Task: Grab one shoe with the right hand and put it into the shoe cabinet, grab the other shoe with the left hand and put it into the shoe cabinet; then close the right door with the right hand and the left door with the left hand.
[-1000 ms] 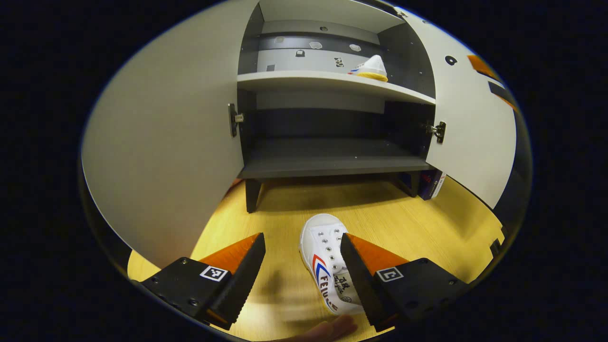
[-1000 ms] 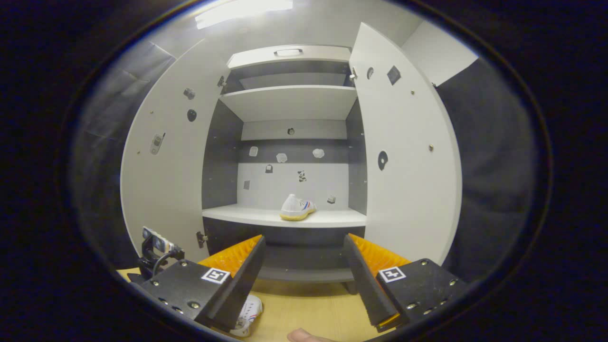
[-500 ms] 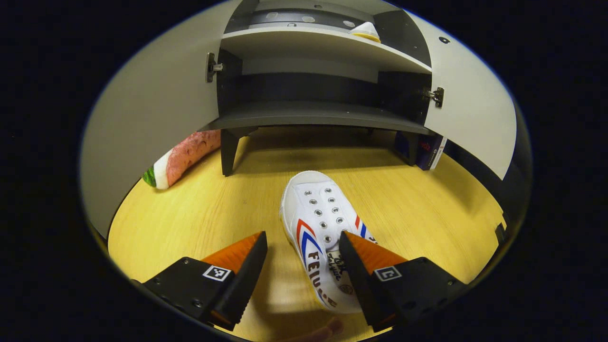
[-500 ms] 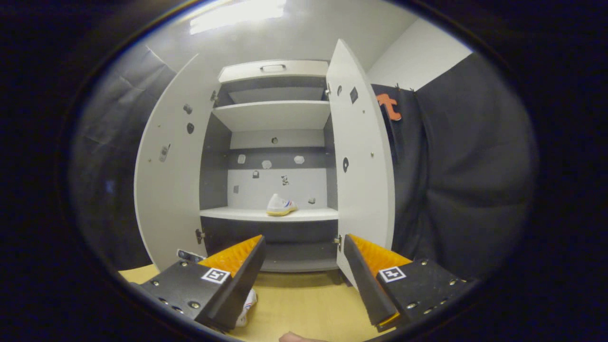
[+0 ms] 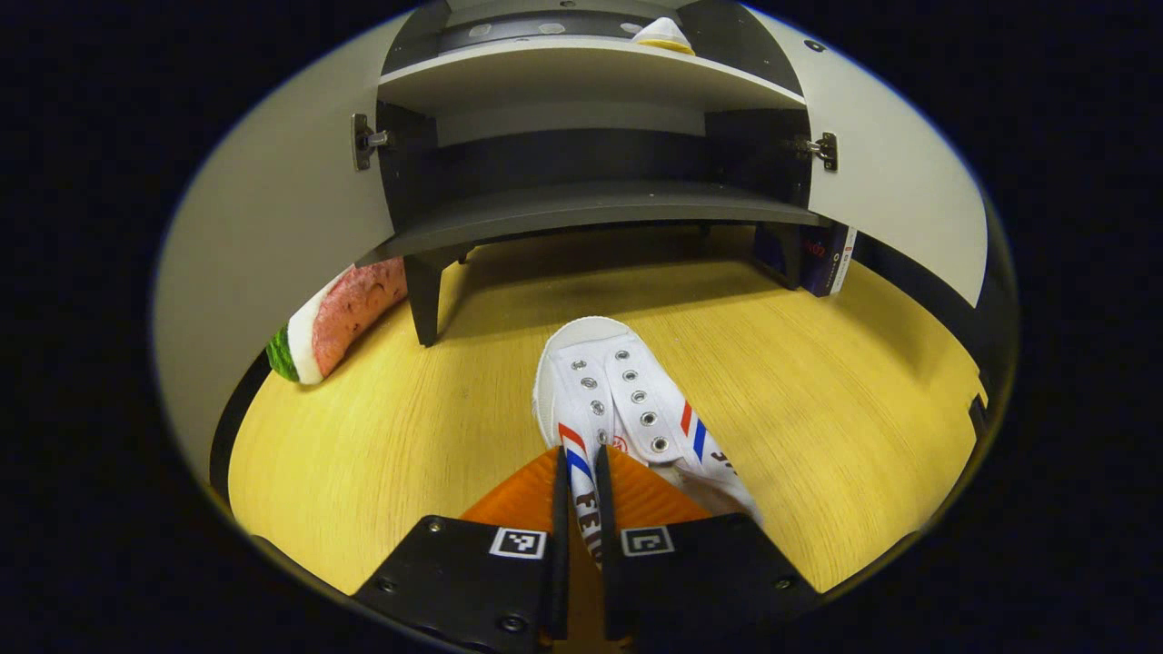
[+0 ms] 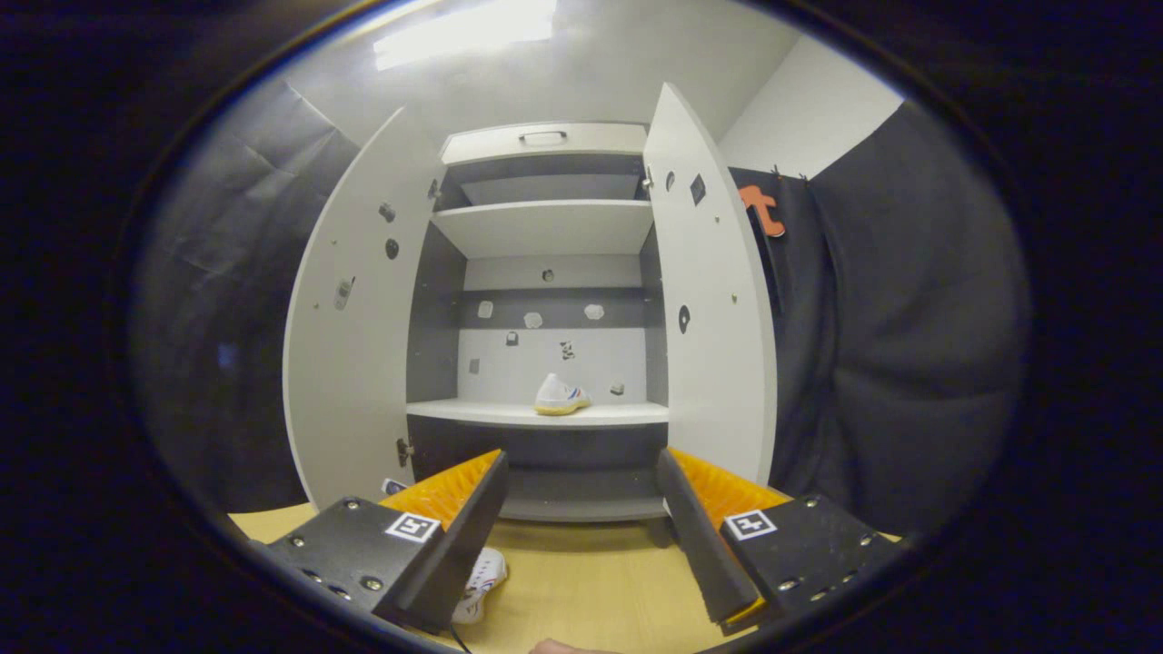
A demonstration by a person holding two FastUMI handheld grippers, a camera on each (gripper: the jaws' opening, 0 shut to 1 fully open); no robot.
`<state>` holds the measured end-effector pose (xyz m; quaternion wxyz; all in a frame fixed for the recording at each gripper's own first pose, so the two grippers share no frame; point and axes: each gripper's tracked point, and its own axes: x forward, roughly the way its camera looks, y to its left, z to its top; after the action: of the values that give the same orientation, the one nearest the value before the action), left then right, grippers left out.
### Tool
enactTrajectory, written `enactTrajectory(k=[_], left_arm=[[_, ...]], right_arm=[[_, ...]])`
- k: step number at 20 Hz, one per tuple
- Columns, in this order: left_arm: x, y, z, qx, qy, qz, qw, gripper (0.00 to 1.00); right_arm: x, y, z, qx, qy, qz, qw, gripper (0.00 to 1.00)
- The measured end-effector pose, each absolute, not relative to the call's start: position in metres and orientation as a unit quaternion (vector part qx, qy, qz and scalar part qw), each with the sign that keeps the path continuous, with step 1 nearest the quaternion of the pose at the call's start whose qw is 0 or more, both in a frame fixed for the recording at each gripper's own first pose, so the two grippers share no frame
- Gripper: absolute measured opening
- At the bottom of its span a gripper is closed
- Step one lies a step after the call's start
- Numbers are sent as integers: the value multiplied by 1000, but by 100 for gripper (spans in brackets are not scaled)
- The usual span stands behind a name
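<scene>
A white shoe with red and blue stripes [image 5: 618,400] lies on the wooden floor [image 5: 818,381], toe toward the shoe cabinet [image 5: 591,204]. My left gripper [image 5: 580,490] is shut on the shoe's left side wall near the opening. The other white shoe [image 6: 561,397] stands on the cabinet's middle shelf, and its toe [image 5: 663,34] peeks over the shelf edge in the left gripper view. Both doors, left [image 6: 363,318] and right [image 6: 713,309], stand wide open. My right gripper [image 6: 581,490] hangs open in front of the cabinet, holding nothing. The floor shoe [image 6: 482,590] shows beside its left finger.
A watermelon-slice plush [image 5: 336,318] lies on the floor by the cabinet's left leg, under the open left door [image 5: 273,209]. A dark box [image 5: 822,259] stands by the right leg, below the right door [image 5: 890,200]. Black cloth hangs right of the cabinet.
My left gripper went from open around the floor shoe to shut on its side wall, moving down and forward. The right gripper stayed open and shifted slightly, still facing the cabinet.
</scene>
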<state>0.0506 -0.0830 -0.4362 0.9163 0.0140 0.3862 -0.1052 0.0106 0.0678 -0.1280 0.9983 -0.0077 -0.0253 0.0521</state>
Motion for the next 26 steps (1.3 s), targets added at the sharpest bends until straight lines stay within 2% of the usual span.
enactTrajectory(k=[3,11,16,22,26], left_arm=[[52,-83,-436,12,383,-106,917,4],[36,-77,-409,0,374,-106,921,1],[32,-67,-328,-9,308,-112,945,0],[36,-51,-213,23,184,-100,978,0],[34,-60,-160,-37,167,-123,977,0]], right_arm=[[9,66,-130,5,-23,53,998,98],[4,50,-126,17,-33,36,999,98],[2,40,-137,20,-22,26,999,98],[-1,28,-141,23,-18,21,999,98],[-8,19,-138,22,-21,19,999,98]])
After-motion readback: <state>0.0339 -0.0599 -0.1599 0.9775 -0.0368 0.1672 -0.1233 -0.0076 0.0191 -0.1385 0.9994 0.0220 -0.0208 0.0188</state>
